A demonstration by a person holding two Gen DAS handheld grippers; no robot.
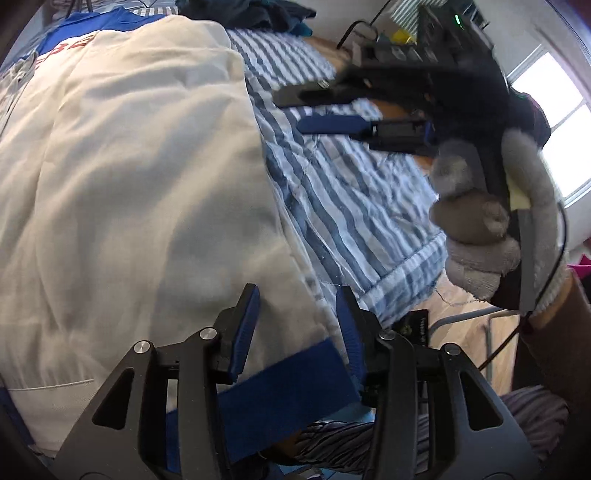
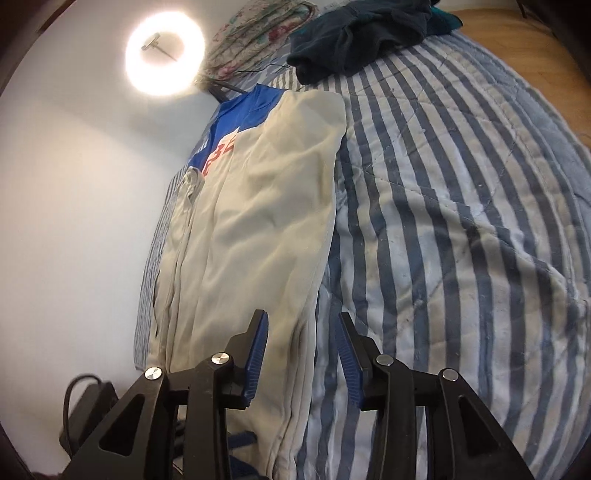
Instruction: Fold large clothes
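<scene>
Laid lengthwise along the left side of the bed: the cream garment [image 2: 255,206], blue yoke with red lettering at the far end, already narrowed to a long panel, presumably so a crosswise fold can follow; straddling its near right edge, the left claw [image 1: 295,295], jaws partly apart, pads off the cloth, blue hem band [image 1: 288,387] lying between and under them, nothing gripped; likewise over the near end, the right claw [image 2: 301,321], jaws partly apart over the garment's right edge and holding nothing, borne farther right in the left view by a grey-gloved hand [image 1: 480,218]; underneath, a blue-and-white striped quilt [image 2: 461,221], soft and rumpled; at its far end a heap of dark clothes [image 2: 354,33], seemingly waiting; beyond, a plain pale wall, a glaring ring light [image 2: 164,55], a bright window [image 1: 554,122].
</scene>
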